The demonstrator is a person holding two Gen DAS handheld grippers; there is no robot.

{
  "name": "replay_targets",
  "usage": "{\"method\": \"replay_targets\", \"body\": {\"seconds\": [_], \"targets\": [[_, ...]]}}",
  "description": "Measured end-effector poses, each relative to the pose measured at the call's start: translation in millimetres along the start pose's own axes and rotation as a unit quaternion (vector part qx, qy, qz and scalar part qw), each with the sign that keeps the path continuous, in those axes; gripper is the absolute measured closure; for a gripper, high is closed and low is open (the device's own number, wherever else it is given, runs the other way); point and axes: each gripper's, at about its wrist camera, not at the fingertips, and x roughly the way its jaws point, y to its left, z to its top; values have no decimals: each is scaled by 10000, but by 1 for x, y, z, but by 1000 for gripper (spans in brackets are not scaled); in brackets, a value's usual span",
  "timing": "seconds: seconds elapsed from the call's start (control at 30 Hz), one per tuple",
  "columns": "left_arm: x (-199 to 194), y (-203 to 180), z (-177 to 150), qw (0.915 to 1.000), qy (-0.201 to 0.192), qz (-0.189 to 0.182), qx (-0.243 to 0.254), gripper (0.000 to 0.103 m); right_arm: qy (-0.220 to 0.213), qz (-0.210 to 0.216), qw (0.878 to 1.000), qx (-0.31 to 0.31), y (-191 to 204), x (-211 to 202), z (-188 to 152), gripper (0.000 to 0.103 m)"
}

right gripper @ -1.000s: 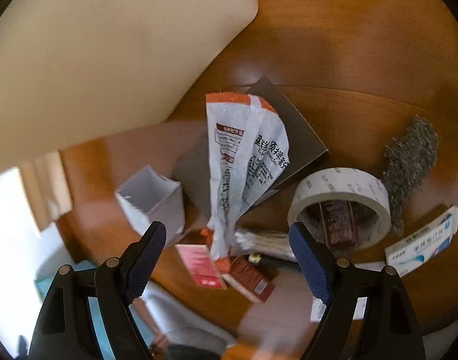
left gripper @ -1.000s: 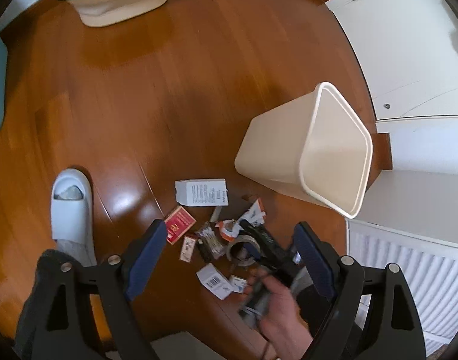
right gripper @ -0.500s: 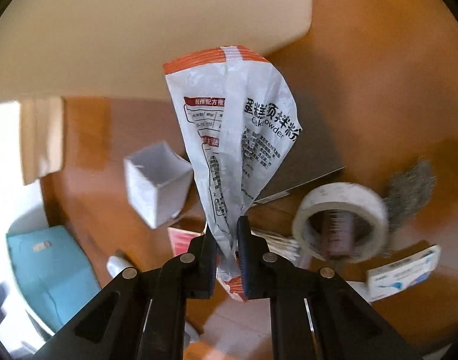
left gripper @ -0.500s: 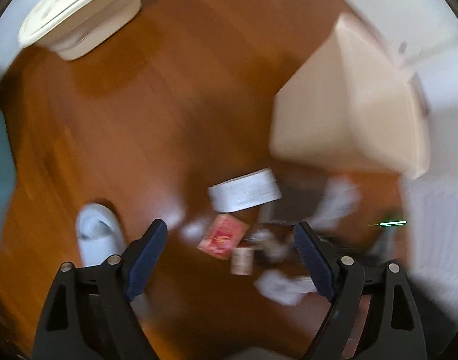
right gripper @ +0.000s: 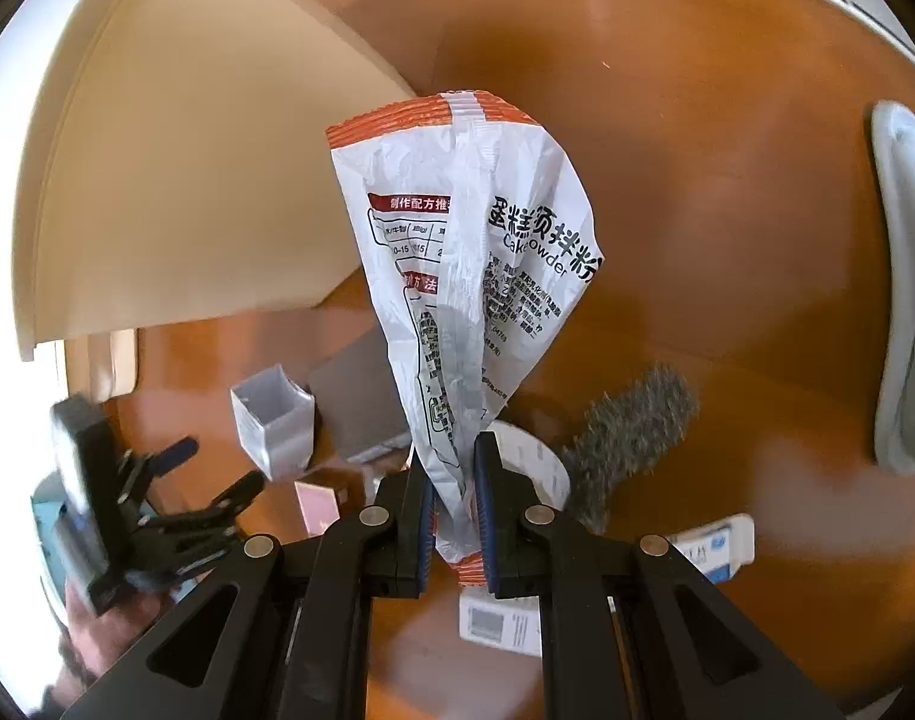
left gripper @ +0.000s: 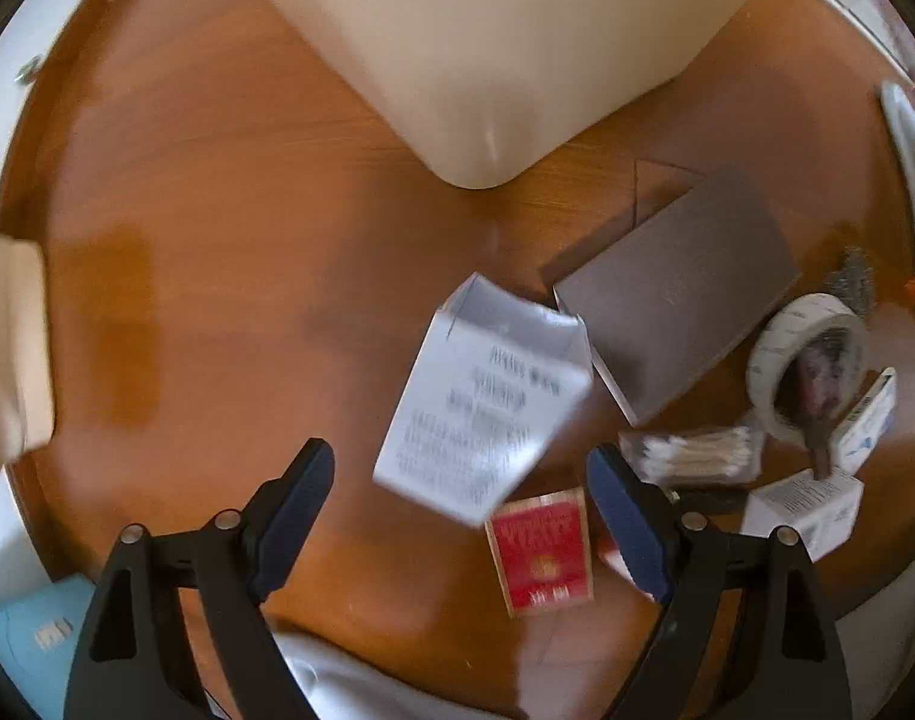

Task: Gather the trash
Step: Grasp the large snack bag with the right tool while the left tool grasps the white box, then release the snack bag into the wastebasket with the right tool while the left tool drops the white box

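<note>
My right gripper (right gripper: 454, 498) is shut on a crumpled white and orange cake powder bag (right gripper: 469, 252), lifted off the floor beside the beige trash bin (right gripper: 175, 180). My left gripper (left gripper: 460, 504) is open and points straight down over a white open-ended carton (left gripper: 484, 396) lying on the wood floor; the carton sits between and just beyond its fingers, untouched. A red packet (left gripper: 541, 552) lies by the right finger. In the right wrist view my left gripper (right gripper: 208, 474) stands open at the lower left near the same carton (right gripper: 274, 420).
Around the carton lie a grey flat box (left gripper: 679, 288), a tape roll (left gripper: 808, 372), a pack of cotton swabs (left gripper: 694, 450), small white boxes (left gripper: 802, 510) and steel wool (right gripper: 631, 426). The bin's side (left gripper: 487, 42) fills the top. A white slipper (right gripper: 904, 300) lies at the right.
My right gripper shut on the bag and lifted it off the floor. My left gripper dropped down close over the white carton, rolling as it came, and stayed open.
</note>
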Motion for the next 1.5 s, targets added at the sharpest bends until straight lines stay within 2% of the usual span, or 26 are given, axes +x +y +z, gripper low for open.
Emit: {"method": "replay_targets", "body": {"seconds": [0.17,0.2,0.23,0.37,0.5,0.57,0.67,0.77,0.87,0.93,1.03,1.1,1.13,1.17,1.23,1.27,1.3,1.43,1.5], "targets": [[31,-3,10,9995,157,-257,110,17,-27,128,9999,-69,17,11,9,90],[35,-3,10,9992,138,-387,27,23,-36,136,9999,-62,18,13,10,90],[37,-3,9,9989,97,-449,-78,39,-53,127,9999,-72,18,12,10,90],[37,-2,-6,9957,90,-822,-408,41,-176,-38,9997,-167,17,7,5,90],[11,6,-35,9928,-69,-861,-833,42,-170,-125,9998,-34,17,-6,-10,90],[-8,12,-51,9918,-112,-724,-1043,42,-306,-200,9992,-146,23,-22,-15,90],[-47,19,-72,9923,-120,-438,-1153,42,-624,-126,9971,-412,44,-61,-20,90],[-96,37,-88,9903,-252,-264,-1341,42,-1045,122,9907,-859,72,-123,-24,90],[-158,59,-94,9796,-587,-379,-1882,42,-1226,219,9817,-1438,105,-170,-11,90],[-200,77,-101,9650,-988,-615,-2350,42,-1307,183,9765,-1703,124,-187,7,90],[-255,85,-124,9314,-1630,-1082,-3068,42,-1014,-84,9694,-2236,166,-185,49,89],[-275,83,-137,9054,-1920,-1481,-3485,42,-500,-326,9660,-2514,192,-156,79,89],[-278,79,-142,8927,-2021,-1710,-3648,42,-411,-462,9647,-2560,198,-145,86,89],[-274,72,-145,8837,-2042,-1914,-3752,42,-187,-769,9611,-2647,206,-120,100,89],[-272,70,-141,8775,-1955,-2130,-3827,42,61,-1154,9544,-2753,215,-88,114,89],[-268,69,-133,8776,-1903,-2234,-3791,42,137,-1515,9447,-2905,221,-65,122,89],[-269,71,-127,8782,-1919,-2263,-3751,42,197,-1676,9383,-3019,224,-51,125,88],[-275,89,-102,8875,-2161,-2011,-3539,42,693,-2002,9210,-3270,232,9,137,85],[-278,101,-100,8833,-2139,-2072,-3620,42,793,-2199,9149,-3292,232,26,141,77]]}}
